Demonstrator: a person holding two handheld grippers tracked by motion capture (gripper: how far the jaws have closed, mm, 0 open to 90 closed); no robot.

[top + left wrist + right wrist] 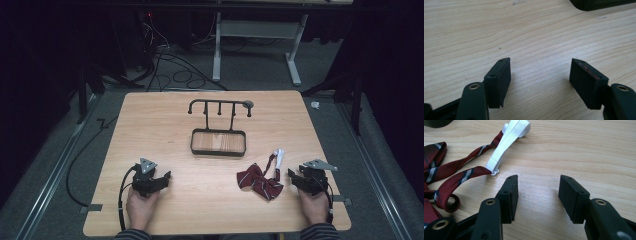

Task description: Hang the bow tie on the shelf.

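A dark red striped bow tie [259, 181] with a white elastic strap [278, 155] lies on the wooden table [210, 210] at the front right. In the right gripper view the tie [446, 177] and its white strap [506, 142] lie left of the jaws. My right gripper [291, 175] rests on the table just right of the tie, open, with bare wood between its jaws [538, 192]. At the front left my left gripper [167, 175] is held low over the table, open and empty [540, 75]. A black wire rack with hooks [219, 107] stands over a black tray [218, 151] at mid-table.
A corner of the black tray [599, 3] shows beyond the left jaws. Cables [172, 70] and a white desk frame [257, 35] lie on the floor beyond the table's far edge. Bare wood lies between the two grippers.
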